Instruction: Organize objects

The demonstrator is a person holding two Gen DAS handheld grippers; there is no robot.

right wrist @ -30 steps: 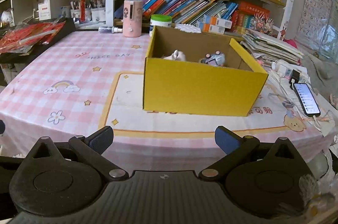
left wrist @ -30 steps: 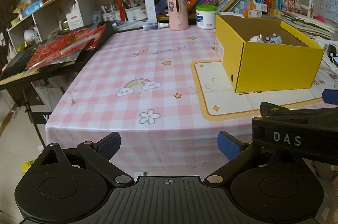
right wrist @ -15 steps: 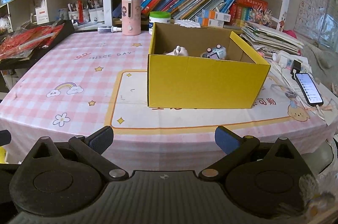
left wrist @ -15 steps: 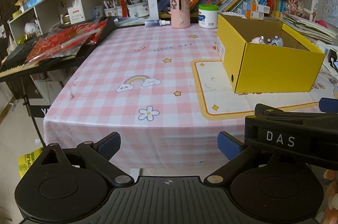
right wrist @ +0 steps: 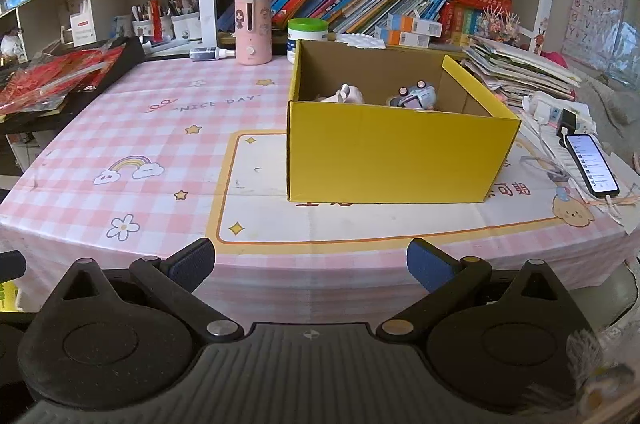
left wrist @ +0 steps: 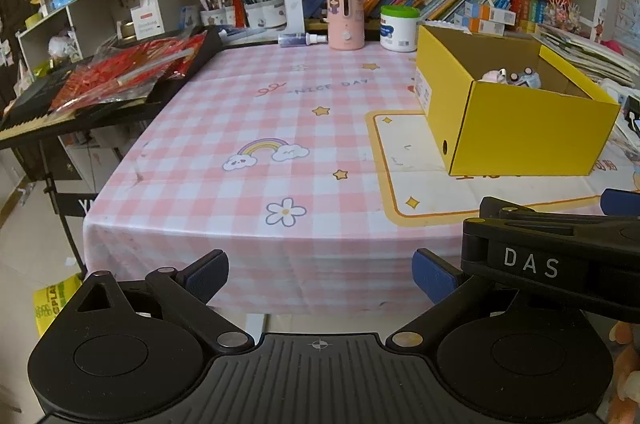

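Observation:
A yellow cardboard box [right wrist: 392, 152] stands open on the pink checked tablecloth [right wrist: 160, 128]; it also shows at the right of the left wrist view [left wrist: 520, 136]. Inside lie a pale pink toy [right wrist: 346, 94] and a small grey-blue toy car [right wrist: 414, 95]. My right gripper [right wrist: 310, 264] is open and empty, held off the table's front edge, facing the box. My left gripper [left wrist: 320, 272] is open and empty, off the front left edge. The right gripper's body [left wrist: 552, 260] crosses the left wrist view at the right.
At the back stand a pink dispenser [right wrist: 253, 29], a white jar with green lid [right wrist: 306, 36] and a small spray bottle [right wrist: 210, 53]. A phone on a cable [right wrist: 592, 164] lies right of the box. A black keyboard under red packets [left wrist: 104, 76] stands left. Bookshelves rise behind.
Both grippers have drawn back and risen a little from the table, so the table edge and box look farther away. Both stay open and empty.

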